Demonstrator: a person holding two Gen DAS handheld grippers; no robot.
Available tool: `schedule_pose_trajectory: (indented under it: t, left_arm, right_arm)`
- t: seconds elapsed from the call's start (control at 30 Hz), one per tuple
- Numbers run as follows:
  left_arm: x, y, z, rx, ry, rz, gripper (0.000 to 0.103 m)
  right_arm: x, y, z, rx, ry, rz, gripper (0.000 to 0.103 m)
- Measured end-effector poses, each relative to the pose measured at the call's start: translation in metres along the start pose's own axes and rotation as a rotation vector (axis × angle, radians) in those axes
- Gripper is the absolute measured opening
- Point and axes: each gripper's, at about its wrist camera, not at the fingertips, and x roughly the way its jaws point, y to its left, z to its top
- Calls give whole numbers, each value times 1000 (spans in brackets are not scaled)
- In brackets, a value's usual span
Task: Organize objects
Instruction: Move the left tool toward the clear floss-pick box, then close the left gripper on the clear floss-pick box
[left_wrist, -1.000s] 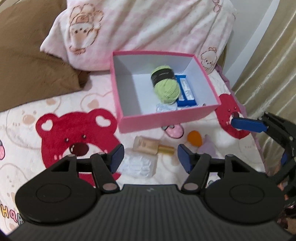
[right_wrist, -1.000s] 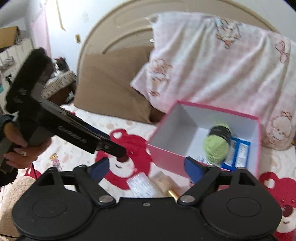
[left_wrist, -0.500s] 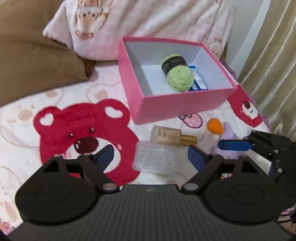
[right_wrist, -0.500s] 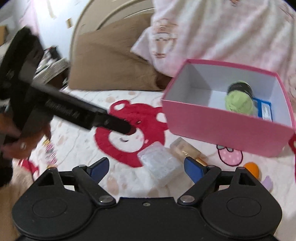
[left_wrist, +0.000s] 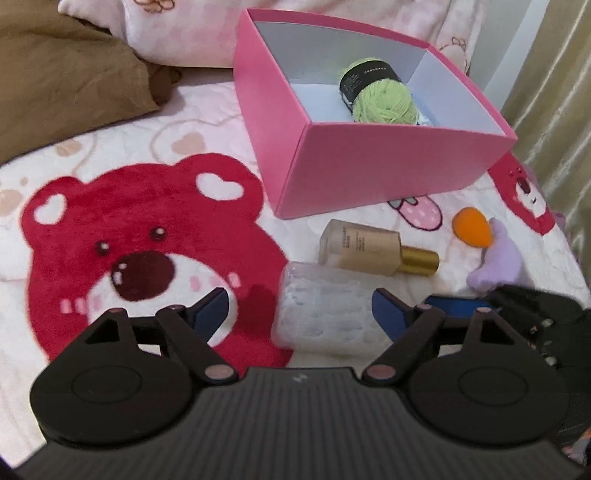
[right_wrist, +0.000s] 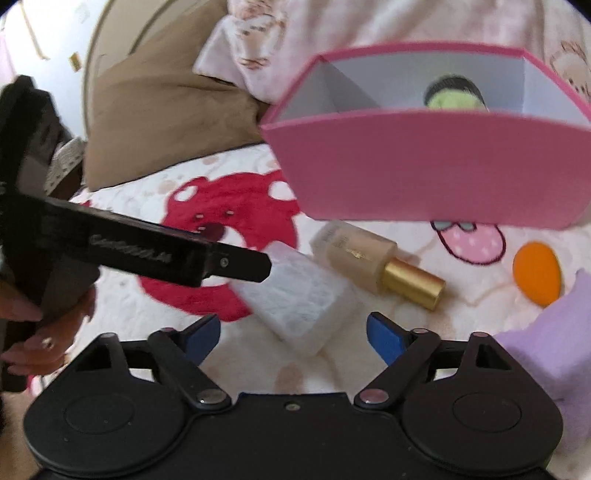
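- You're lining up both claws, left claw (left_wrist: 299, 308) and right claw (right_wrist: 293, 334), each spread apart and empty, on the clear packet (left_wrist: 321, 314).
- Next: straddle it, clamp, lift into the pink box (left_wrist: 369, 173).

left wrist: low, near bedspread (left_wrist: 110, 155), facing pink box (left_wrist: 369, 162) | right wrist: lower, closer | shared: box, bedspread

black frames, seemingly blue fingers (left_wrist: 388, 314)
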Motion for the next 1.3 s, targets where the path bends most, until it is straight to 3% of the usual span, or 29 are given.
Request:
schedule_pose_trajectory:
  t: [0.17,0.4,0.57,0.67,0.73,0.87,1.0,1.07,1.17,1.3]
  left_arm:
    - [17,12,-9,-99,25,-58,84]
    - [18,1,-21,-122,87,-176,65]
    - [10,-10,-33,-158,124,-230,61]
    - [16,-11,-37,-201,137,-199,54]
    - [20,-12,-39,-216,126,-154,55]
    - [23,-3,-41,-304,59,-147,55]
    - [26,-8,-43,-272,45,-164,56]
    - [22,-16,-46,-239,26,-147,56]
    - [16,-18,-49,-276,15,-147,53]
    - [6,-26,-52,-279,1,-138,53]
  right_arm:
    - [3,5,-11,-5,-17,18,82]
    - [4,12,-13,-28,-25,-18,83]
    - [-9,10,-16,-41,-30,-62,84]
    - [-9,7,-20,-65,-18,-63,83]
    - [-5,7,-22,-84,-15,-83,83]
    - [11,8,-28,-115,2,-105,87]
    - [20,12,-32,-144,-9,-120,94]
    - [19,9,-32,-120,-15,-109,94]
    - [13,7,-33,-111,-24,-103,94]
    - [2,15,-34,-175,-20,-123,93]
